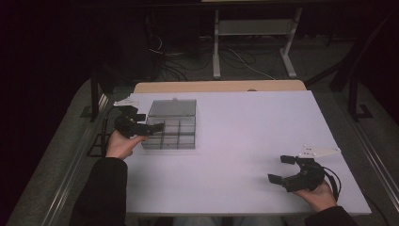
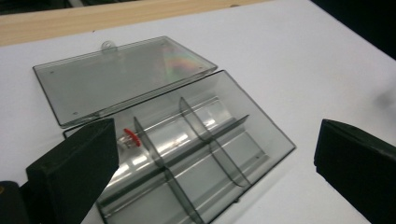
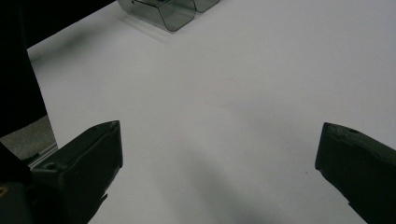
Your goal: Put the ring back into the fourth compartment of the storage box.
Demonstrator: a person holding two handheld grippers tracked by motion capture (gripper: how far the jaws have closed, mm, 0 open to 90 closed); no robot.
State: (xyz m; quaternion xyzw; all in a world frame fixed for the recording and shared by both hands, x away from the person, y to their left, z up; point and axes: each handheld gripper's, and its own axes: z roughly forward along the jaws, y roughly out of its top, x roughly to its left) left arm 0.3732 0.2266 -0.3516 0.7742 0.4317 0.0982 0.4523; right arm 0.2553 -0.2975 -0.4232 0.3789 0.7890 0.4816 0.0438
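A clear grey plastic compartment box [image 1: 171, 132] lies on the white table [image 1: 244, 132] at the left, its lid [image 1: 172, 108] flipped open flat behind it. In the left gripper view the box [image 2: 187, 149] shows several dividers, and a small red and clear item [image 2: 130, 138] lies in one back compartment. My left gripper [image 1: 151, 123] hovers at the box's left edge, open, nothing between its jaws. My right gripper [image 1: 281, 168] rests low near the table's front right, open and holding nothing. A corner of the box [image 3: 173, 14] appears far off in the right gripper view.
A wooden strip [image 1: 219, 86] runs along the table's far edge. Beyond it stand a white desk frame [image 1: 254, 33] and cables on the floor [image 1: 188, 61]. A dark sleeve [image 1: 101, 193] comes in at the bottom left. Bare tabletop spreads between the box and the right gripper.
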